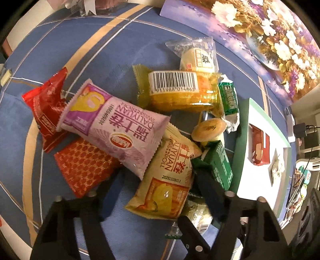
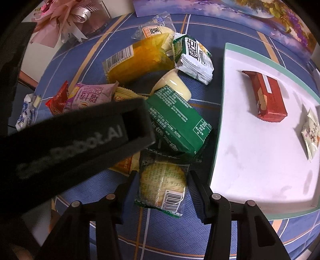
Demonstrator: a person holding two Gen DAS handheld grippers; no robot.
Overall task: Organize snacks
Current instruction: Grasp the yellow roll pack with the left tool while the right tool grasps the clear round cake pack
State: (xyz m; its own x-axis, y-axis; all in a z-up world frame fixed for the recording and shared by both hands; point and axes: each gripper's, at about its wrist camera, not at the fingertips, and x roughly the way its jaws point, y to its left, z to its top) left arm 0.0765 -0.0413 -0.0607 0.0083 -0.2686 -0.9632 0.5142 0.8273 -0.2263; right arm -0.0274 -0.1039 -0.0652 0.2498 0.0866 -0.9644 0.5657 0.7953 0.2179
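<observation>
Worktop [image 1: 60, 50] under blue cloth with tan and white stripes; floral mat [image 1: 270, 40] at its far edge, pink ribbon bouquet [image 2: 66, 18] far left of the right tool. Cluttered room beyond the right edge. White tray [image 2: 250, 140] with green rim lies just right of the right tool, mostly bare, holding a red biscuit pack [image 2: 266, 96] and a small pale sachet [image 2: 311, 134]. Bare cloth near both tools; snack pile ahead.

Left tool [image 1: 160, 190]: no earlier frame; jaws straddle the yellow Swiss roll pack [image 1: 166, 180], contact unclear, cannot tell if gripped. Pink Swiss roll pack [image 1: 114, 124] overlaps it ahead-left.

Right tool [image 2: 163, 192]: jaws flank the clear round-cake pack [image 2: 162, 184], green-edged, barcode toward the camera; squeeze unclear. Green box pack [image 2: 180, 124] lies just ahead, over its far end.
</observation>
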